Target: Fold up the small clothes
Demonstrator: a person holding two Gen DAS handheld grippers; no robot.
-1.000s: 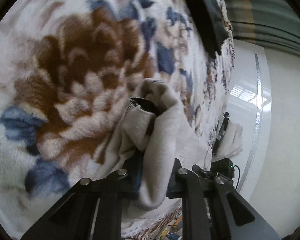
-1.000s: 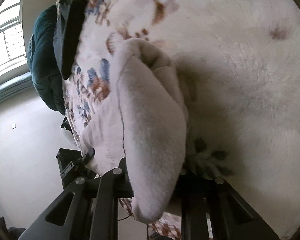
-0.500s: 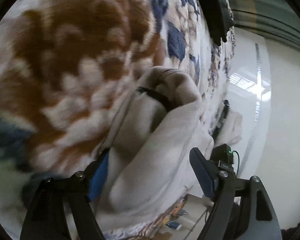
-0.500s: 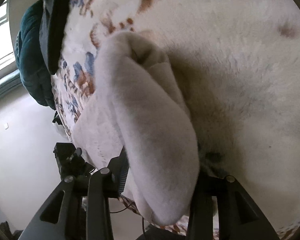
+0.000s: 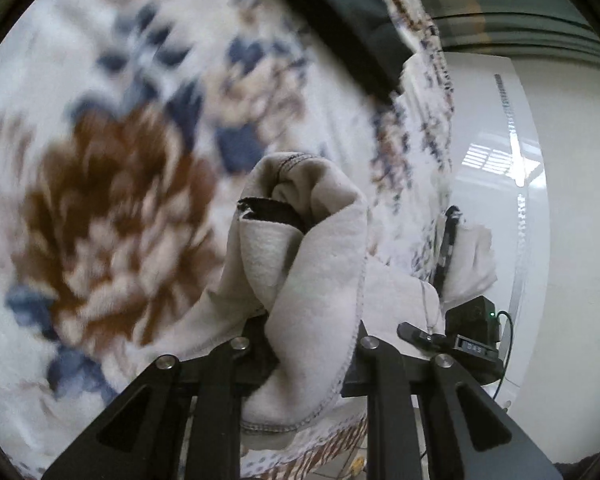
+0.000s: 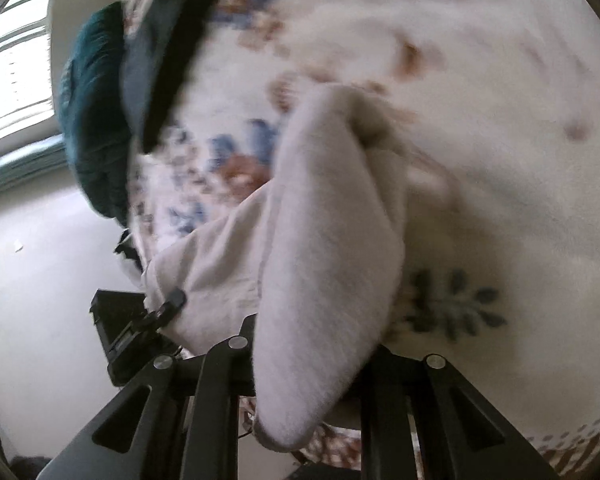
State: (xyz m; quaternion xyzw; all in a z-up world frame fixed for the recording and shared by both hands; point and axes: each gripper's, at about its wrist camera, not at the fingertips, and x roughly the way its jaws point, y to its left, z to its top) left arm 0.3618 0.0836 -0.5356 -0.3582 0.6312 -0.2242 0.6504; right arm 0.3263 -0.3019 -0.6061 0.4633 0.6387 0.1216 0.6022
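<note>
The garment [image 5: 320, 264] is pale cream fleece with a black label [image 5: 270, 212] and darker stitching along its hem. The blanket [image 5: 100, 184] under it is white plush with brown flowers and blue leaves, and a grey-green sprig [image 6: 452, 312] shows in the right view. A dark cloth [image 6: 160, 60] and a teal cushion [image 6: 92, 120] lie at its edge.

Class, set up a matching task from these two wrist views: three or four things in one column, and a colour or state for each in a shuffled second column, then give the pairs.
Things:
1. small garment
2. blanket
3. left hand-held gripper
4. cushion

Colour or state:
A. teal
B. cream, bunched
C. shut on the cloth
D. white with brown and blue flowers

Pairs: 1-B, 2-D, 3-C, 4-A
</note>
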